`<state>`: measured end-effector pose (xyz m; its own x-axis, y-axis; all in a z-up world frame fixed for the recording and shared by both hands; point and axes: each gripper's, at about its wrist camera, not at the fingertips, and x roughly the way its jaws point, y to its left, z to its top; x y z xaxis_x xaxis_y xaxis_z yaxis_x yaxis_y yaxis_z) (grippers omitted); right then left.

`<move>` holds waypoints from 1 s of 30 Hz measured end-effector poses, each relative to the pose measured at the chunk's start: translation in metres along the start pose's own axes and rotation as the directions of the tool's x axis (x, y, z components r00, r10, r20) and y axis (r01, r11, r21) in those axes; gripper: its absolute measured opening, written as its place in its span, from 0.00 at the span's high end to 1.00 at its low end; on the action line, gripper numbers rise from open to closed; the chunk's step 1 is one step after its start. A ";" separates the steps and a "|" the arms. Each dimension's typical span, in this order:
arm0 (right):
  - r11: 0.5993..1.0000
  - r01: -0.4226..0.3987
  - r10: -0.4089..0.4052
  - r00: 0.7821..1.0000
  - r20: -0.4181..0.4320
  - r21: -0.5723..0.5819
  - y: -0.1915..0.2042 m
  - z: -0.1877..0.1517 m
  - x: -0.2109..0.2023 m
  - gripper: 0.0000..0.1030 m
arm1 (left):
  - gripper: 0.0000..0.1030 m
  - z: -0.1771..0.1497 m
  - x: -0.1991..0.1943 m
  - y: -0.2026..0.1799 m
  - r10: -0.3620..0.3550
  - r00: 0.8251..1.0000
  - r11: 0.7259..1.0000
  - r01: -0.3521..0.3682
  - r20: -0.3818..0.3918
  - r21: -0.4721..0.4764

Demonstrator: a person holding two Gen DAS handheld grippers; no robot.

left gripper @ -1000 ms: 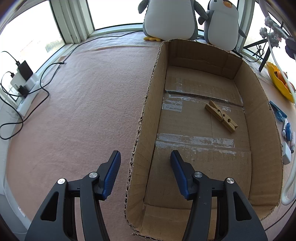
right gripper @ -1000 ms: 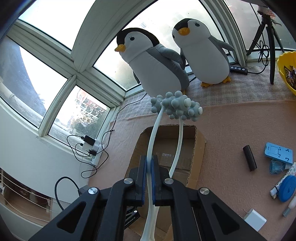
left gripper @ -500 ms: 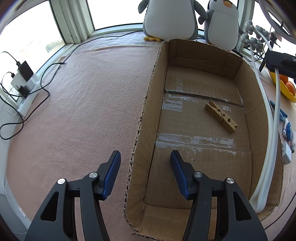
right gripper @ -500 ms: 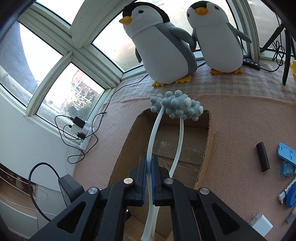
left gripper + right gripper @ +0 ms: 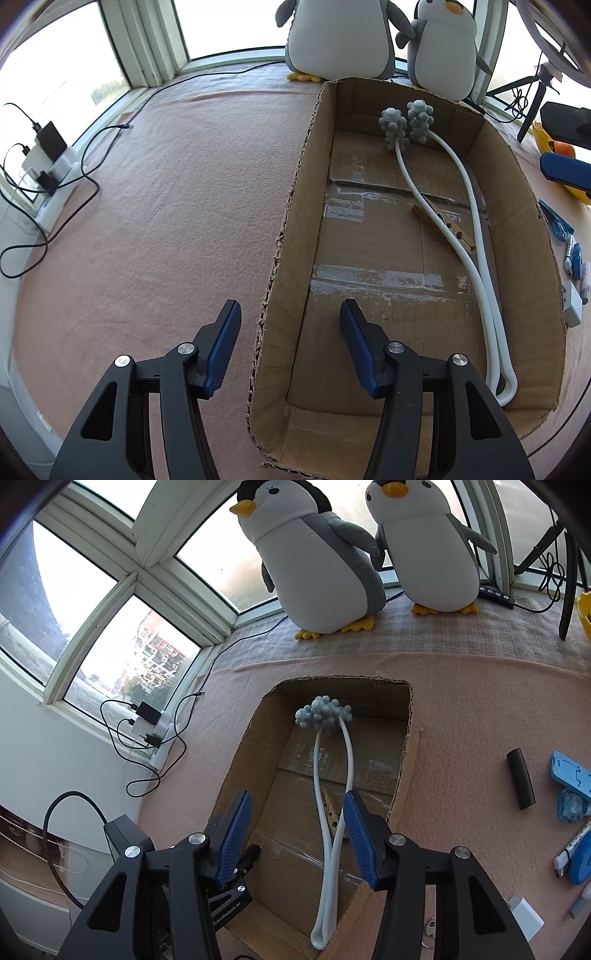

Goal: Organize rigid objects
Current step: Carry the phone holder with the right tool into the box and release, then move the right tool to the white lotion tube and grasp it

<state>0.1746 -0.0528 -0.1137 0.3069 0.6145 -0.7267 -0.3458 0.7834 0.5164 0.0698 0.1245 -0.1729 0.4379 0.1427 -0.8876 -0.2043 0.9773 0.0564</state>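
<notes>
My right gripper [image 5: 297, 836]: jaws spread, empty, above the cardboard box [image 5: 295, 206]. Left gripper [image 5: 290, 347]: jaws apart, astride the box's near-left wall, not gripping. White massager [image 5: 476, 240] lies in the box along its 3 o'clock wall, knobbed heads at 12, over a wooden clothespin [image 5: 332, 814]. Judged approx. part done: black cylinder [image 5: 520, 783], blue holder [image 5: 570, 773], white charger [image 5: 526, 919] remain at 3 o'clock on pink felt [image 5: 166, 206]. Bay window, two plush penguins [image 5: 314, 561] at 12.

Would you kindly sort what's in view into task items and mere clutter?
Job:
cardboard box
white massager
wooden clothespin
black cylinder
white charger

Lying about:
plush penguins
power strip
tripod
</notes>
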 end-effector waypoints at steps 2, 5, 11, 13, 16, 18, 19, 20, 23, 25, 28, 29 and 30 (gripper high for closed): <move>1.000 0.003 -0.003 1.000 0.011 0.007 -0.003 -0.001 -0.005 0.54 | 0.46 0.000 0.000 0.000 0.002 1.000 1.000 -0.002 0.000 0.002; 1.000 -0.001 0.000 0.999 0.034 0.025 -0.011 -0.004 -0.017 0.54 | 0.46 -0.001 -0.001 0.000 0.002 1.000 1.000 -0.002 0.000 0.002; 0.998 0.051 -0.053 0.995 0.089 0.022 -0.033 -0.014 -0.054 0.54 | 0.46 -0.001 -0.001 0.000 0.002 1.000 1.000 -0.002 0.001 0.002; 0.996 0.091 -0.093 0.990 0.107 0.022 -0.045 -0.018 -0.069 0.54 | 0.46 -0.001 -0.001 0.000 0.003 1.000 1.000 -0.003 0.001 0.003; 0.989 0.144 -0.147 0.981 0.127 0.034 -0.064 -0.025 -0.091 0.54 | 0.46 -0.001 0.000 0.000 0.006 1.000 1.000 -0.006 0.002 0.001; 0.985 0.167 -0.173 0.975 0.142 0.050 -0.076 -0.029 -0.105 0.54 | 0.46 0.000 0.000 0.000 0.007 1.000 1.000 -0.007 0.002 0.002; 0.982 0.178 -0.185 0.971 0.152 0.059 -0.081 -0.031 -0.112 0.54 | 0.46 0.000 0.000 0.000 0.007 1.000 1.000 -0.007 0.002 0.003; 0.980 0.187 -0.196 0.967 0.161 0.069 -0.086 -0.033 -0.119 0.54 | 0.46 0.000 -0.001 0.000 0.007 1.000 1.000 -0.007 0.002 0.003; 0.973 0.209 -0.223 0.958 0.181 0.095 -0.101 -0.039 -0.136 0.54 | 0.46 -0.001 0.000 -0.001 0.009 1.000 1.000 -0.009 0.002 0.004; 0.965 0.240 -0.257 0.948 0.188 0.106 -0.110 -0.042 -0.146 0.54 | 0.46 -0.001 -0.001 -0.001 0.009 1.000 1.000 -0.009 0.002 0.004; 0.948 0.298 -0.314 0.928 0.200 0.109 -0.123 -0.049 -0.157 0.54 | 0.46 -0.001 -0.001 -0.001 0.009 1.000 1.000 -0.009 0.002 0.004; 0.942 0.317 -0.334 0.921 0.202 0.113 -0.127 -0.051 -0.159 0.53 | 0.46 -0.001 -0.001 -0.001 0.009 1.000 1.000 -0.009 0.002 0.004; 0.934 0.336 -0.354 0.914 0.198 0.118 -0.133 -0.054 -0.161 0.51 | 0.46 -0.001 -0.001 -0.001 0.009 1.000 1.000 -0.009 0.002 0.004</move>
<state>0.1233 -0.2607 -0.0894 0.5784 0.3026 -0.7575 -0.1150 0.9496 0.2916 0.0691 0.1235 -0.1728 0.4375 0.1519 -0.8863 -0.2047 0.9766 0.0664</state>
